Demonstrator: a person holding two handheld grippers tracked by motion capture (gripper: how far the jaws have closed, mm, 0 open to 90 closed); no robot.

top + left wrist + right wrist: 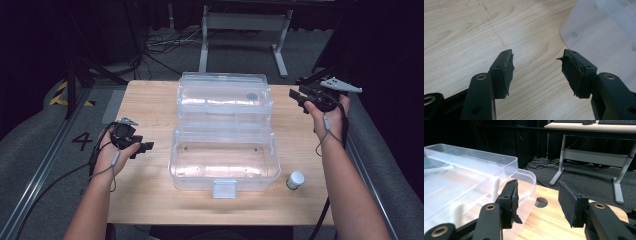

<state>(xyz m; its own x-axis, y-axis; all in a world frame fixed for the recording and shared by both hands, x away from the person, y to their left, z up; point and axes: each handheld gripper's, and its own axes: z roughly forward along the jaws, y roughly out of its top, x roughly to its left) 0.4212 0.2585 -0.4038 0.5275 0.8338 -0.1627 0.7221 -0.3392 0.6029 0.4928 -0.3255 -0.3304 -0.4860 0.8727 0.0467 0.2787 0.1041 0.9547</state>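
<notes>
Clear box [223, 157] open, long axis crosswise, lid rearward; both grippers' jaws wide, empty.

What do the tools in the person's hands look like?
Each hand holds a black tool. The left tool and the right tool both end in two flat black jaws with frayed dark pads and small brass-ringed holes. A grey three-cornered plate sits on top of the right one. Thin grey cables trail past the wrists. The forearms are bare, with no sleeves.

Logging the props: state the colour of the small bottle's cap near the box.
White cap on a darker small bottle, best seen in the high view.
</notes>
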